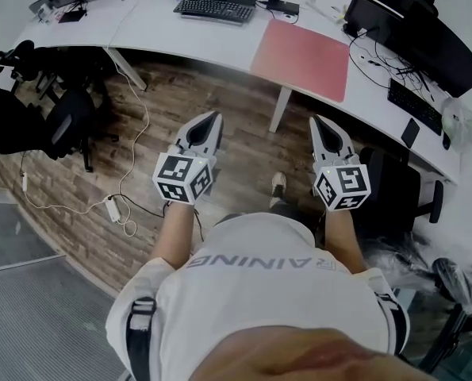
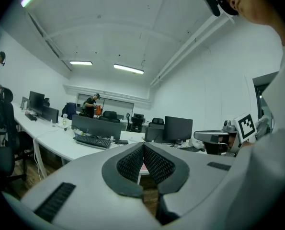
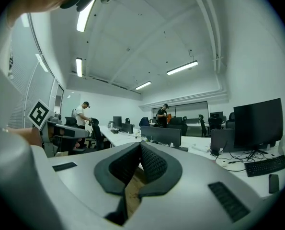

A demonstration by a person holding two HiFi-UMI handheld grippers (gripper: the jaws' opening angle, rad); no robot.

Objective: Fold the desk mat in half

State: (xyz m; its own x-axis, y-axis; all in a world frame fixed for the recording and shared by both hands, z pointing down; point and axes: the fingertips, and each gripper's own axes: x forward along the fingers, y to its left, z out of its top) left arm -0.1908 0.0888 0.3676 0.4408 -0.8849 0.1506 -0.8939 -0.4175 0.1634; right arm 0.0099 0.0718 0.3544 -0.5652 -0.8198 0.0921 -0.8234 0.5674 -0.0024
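Both tools, left tool [image 1: 210, 122] and right tool [image 1: 321, 125], hang mid-frame, jaws pressed together on nothing, above the wooden floor [image 1: 184, 94]. Beyond, upper right of centre, the pink desk mat [image 1: 303, 58] lies flat on the white counter [image 1: 152, 26].

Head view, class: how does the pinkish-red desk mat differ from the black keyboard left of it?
The pinkish-red desk mat is broad and plain; the black keyboard is narrower and keyed. The mat reaches the near edge; the keyboard sits further back. Both lie on the white desk.
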